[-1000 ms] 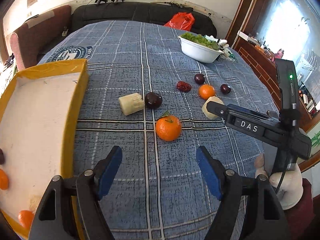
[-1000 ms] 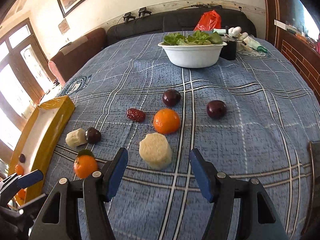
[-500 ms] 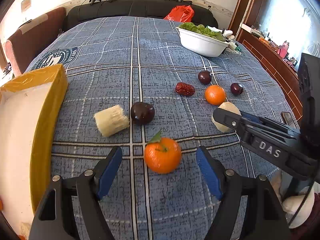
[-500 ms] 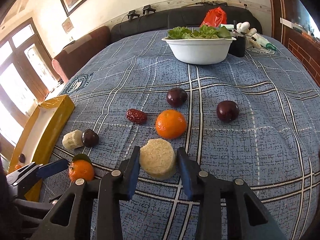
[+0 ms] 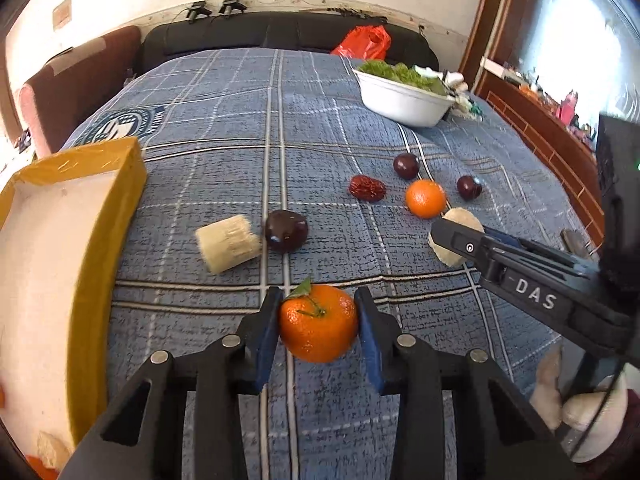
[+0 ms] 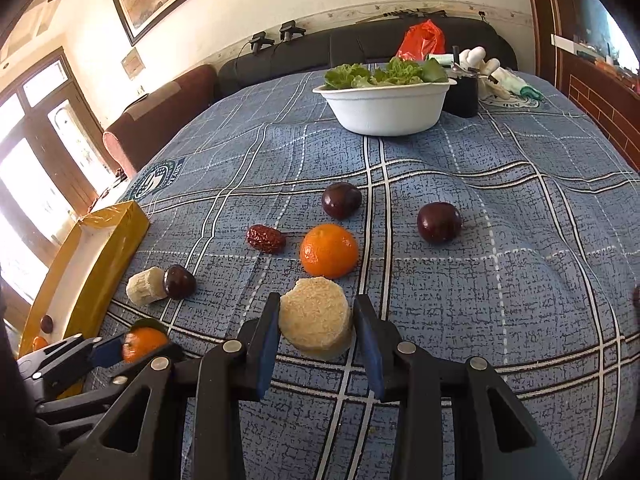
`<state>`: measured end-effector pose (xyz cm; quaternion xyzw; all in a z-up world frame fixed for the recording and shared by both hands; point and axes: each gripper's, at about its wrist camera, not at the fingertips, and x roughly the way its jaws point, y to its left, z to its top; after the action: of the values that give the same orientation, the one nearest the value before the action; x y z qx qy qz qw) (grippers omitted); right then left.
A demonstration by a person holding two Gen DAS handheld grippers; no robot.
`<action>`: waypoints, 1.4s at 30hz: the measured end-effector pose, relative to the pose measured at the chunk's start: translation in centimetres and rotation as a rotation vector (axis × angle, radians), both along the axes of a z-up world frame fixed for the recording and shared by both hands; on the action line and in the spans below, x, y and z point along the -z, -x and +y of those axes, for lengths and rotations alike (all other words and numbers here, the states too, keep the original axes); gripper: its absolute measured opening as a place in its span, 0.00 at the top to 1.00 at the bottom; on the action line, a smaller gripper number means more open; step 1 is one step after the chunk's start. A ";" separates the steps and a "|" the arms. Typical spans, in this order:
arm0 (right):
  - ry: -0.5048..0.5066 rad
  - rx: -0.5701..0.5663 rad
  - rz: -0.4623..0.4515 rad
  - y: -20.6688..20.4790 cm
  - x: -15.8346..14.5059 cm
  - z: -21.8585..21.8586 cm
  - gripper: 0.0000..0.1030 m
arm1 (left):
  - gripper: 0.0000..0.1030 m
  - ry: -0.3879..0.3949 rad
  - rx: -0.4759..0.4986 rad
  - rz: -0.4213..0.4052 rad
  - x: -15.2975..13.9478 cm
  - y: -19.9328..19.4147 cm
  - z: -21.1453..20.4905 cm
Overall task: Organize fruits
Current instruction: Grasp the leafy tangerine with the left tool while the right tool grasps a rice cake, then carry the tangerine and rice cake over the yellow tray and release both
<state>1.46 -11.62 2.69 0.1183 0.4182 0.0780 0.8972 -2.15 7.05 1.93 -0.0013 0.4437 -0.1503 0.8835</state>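
Note:
A leafy tangerine [image 5: 318, 326] sits on the blue plaid cloth between the blue pads of my left gripper [image 5: 318, 320]. Its jaws are closing and both pads touch the fruit's sides. My right gripper [image 6: 316, 322] is shut on a pale round chunk [image 6: 316, 314] that rests on the cloth. Beyond it lie a second orange [image 6: 329, 251], a red date [image 6: 265, 239] and two dark plums [image 6: 341, 200] [image 6: 439, 222]. Another pale chunk [image 5: 228, 243] and a third plum [image 5: 286, 231] lie near the yellow box [image 5: 100, 240], which holds a few fruits.
A white bowl of greens [image 6: 386, 110] stands at the back, a black cup [image 6: 462, 96] beside it. A red bag [image 6: 422, 40] lies on the dark sofa behind. A gloved hand [image 5: 592, 412] holds the right gripper at the lower right of the left wrist view.
My left gripper has moved forward over the tangerine and closed onto it. The right gripper's jaws have closed on the pale round chunk.

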 end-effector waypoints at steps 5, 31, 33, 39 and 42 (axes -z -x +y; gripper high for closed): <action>0.032 0.018 -0.036 0.6 -0.4 0.3 0.62 | 0.65 0.098 -0.088 0.005 -1.6 1.5 4.2; -0.058 -0.527 0.009 3.8 -6.1 23.2 0.61 | 0.65 0.031 -0.392 -0.027 -4.9 -1.3 24.7; -0.016 -0.564 0.026 3.6 -5.0 25.9 0.61 | 0.65 0.038 -0.407 0.009 -3.5 -1.8 25.3; 0.057 -0.615 0.081 3.0 -2.0 29.9 0.60 | 0.65 0.087 -0.439 0.078 -2.4 -2.0 26.9; 0.074 -0.632 0.093 2.9 -1.4 30.9 0.60 | 0.65 0.092 -0.438 0.110 -2.1 -2.1 27.2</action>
<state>-1.46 19.30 4.06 -0.0468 0.4773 0.3320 0.8123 -0.08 34.24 3.99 -0.1460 0.4729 0.0254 0.8686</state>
